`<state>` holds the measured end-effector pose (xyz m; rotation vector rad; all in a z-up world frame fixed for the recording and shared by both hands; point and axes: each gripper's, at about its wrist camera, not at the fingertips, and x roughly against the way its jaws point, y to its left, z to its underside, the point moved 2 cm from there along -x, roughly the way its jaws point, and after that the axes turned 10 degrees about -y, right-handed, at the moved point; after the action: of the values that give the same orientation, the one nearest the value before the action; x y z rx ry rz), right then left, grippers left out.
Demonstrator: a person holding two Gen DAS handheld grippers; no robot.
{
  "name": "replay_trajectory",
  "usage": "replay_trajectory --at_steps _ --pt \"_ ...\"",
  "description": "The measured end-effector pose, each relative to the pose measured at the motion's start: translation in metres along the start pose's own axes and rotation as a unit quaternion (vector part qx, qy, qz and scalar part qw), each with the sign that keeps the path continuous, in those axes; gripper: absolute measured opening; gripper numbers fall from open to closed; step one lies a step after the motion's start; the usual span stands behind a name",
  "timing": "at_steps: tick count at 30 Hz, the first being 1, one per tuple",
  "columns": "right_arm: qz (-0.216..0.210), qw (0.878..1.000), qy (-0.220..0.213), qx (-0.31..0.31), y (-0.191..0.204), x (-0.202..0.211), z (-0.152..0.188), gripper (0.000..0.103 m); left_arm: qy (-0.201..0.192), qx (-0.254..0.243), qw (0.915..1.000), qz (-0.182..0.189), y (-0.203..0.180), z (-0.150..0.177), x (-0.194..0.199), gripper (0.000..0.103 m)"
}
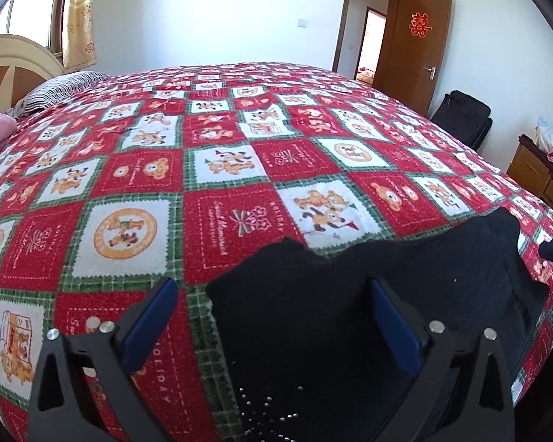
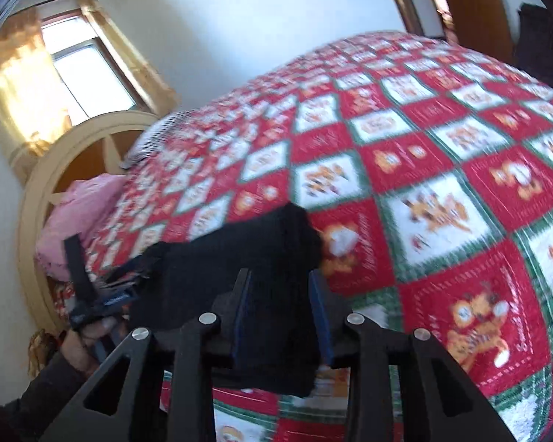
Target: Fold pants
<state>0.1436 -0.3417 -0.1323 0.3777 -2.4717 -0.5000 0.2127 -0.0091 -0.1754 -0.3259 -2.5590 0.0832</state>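
Observation:
Black pants [image 1: 350,294] lie bunched on the near part of a red, white and green patchwork bedspread [image 1: 221,169]. In the left wrist view my left gripper [image 1: 272,320] stands wide open just above the pants' left end. One blue pad is over the bedspread and the other over the black cloth, and neither presses on it. The right wrist view is blurred. There my right gripper [image 2: 281,313] is shut on a fold of the pants [image 2: 261,250], and the cloth hangs between its pads, lifted off the bedspread [image 2: 442,154].
A pink blanket [image 2: 81,213], a striped pillow [image 1: 62,84] and a cream headboard [image 1: 14,59] are at the bed's head. A black suitcase [image 1: 464,118] and a wooden dresser [image 1: 538,173] stand beyond the bed's right side. A person's hand [image 2: 81,346] holds the left gripper.

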Motion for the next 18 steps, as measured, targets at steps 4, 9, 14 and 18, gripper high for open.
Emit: replay_trajectory --at_steps 4,9,14,18 --pt "0.004 1.0 0.002 0.013 0.012 -0.008 -0.002 0.033 -0.007 0.002 1.0 0.007 0.002 0.002 0.0 0.103" --pt "0.008 0.997 0.081 0.001 0.003 -0.035 0.026 0.032 -0.007 0.014 0.9996 0.022 0.007 0.003 0.002 0.103" --pt "0.027 0.998 0.038 0.033 0.017 -0.017 0.018 0.033 -0.03 0.026 0.9992 0.002 0.017 0.005 0.03 0.103" --pt "-0.021 0.997 0.029 0.07 0.048 -0.014 0.022 0.035 -0.038 0.03 0.9988 0.008 0.018 0.015 0.054 0.103"
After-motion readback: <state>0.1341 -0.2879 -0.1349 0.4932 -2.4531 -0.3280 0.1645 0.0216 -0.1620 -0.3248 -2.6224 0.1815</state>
